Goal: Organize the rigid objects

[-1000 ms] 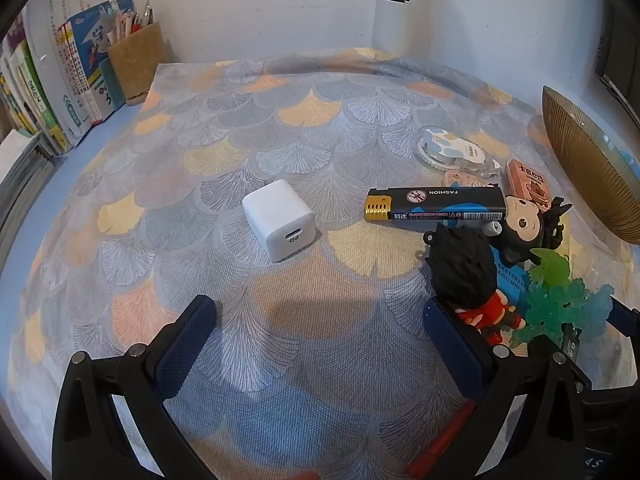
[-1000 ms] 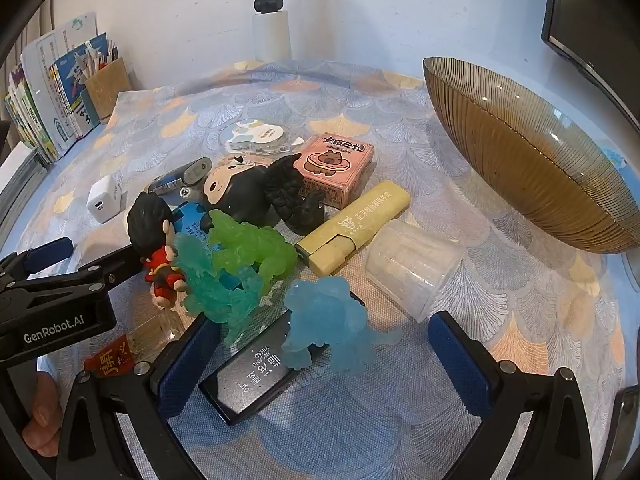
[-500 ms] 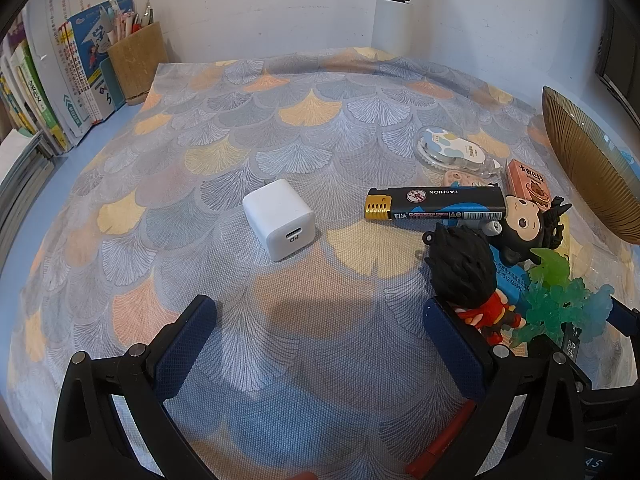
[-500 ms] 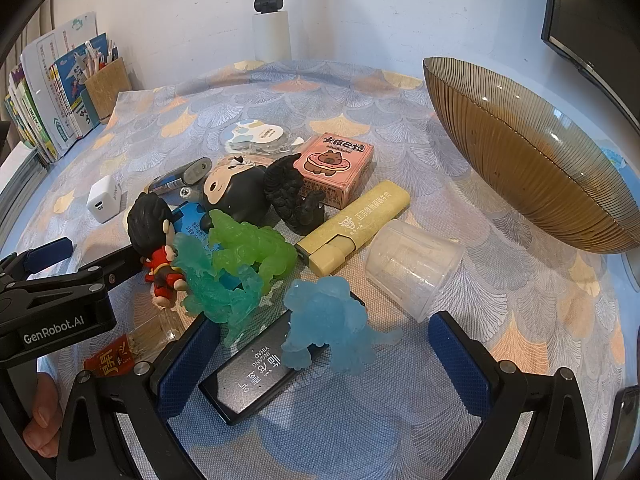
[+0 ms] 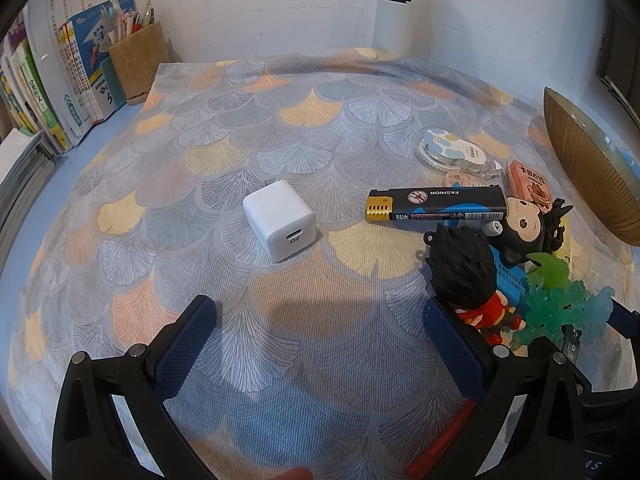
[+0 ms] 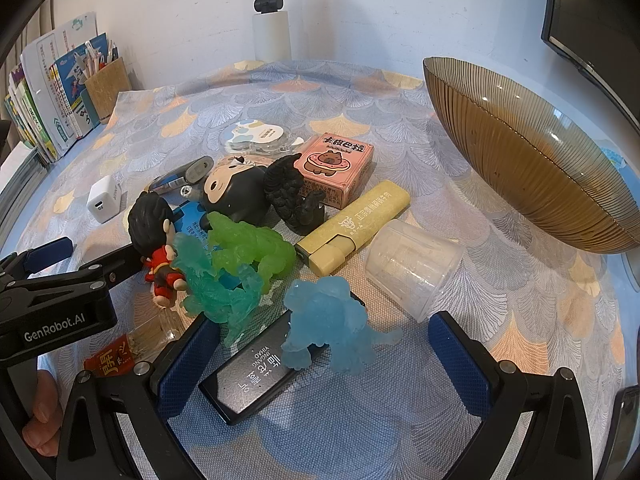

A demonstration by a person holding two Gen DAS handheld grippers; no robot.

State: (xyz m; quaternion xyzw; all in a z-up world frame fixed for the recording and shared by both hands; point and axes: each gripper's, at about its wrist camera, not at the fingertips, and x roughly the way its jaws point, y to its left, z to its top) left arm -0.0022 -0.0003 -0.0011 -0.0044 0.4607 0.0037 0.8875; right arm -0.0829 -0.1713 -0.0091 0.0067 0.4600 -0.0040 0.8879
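A heap of small items lies on the patterned cloth. In the right wrist view a translucent blue figure (image 6: 328, 322) stands on a black case (image 6: 256, 374), between the fingers of my open right gripper (image 6: 320, 356). Around them are a green figure (image 6: 250, 246), a yellow highlighter (image 6: 354, 226), a clear cup (image 6: 414, 268) on its side, a pink box (image 6: 334, 162) and a black-haired doll (image 6: 154, 230). In the left wrist view a white charger (image 5: 280, 220) and a black lighter (image 5: 436, 205) lie ahead of my open left gripper (image 5: 318, 338), which holds nothing.
A large brown glass bowl (image 6: 524, 152) stands at the right. Books (image 5: 36, 100) and a pen holder (image 5: 138, 60) line the far left, with a white post (image 6: 272, 28) at the back wall. A dark screen (image 6: 592, 12) hangs at the upper right.
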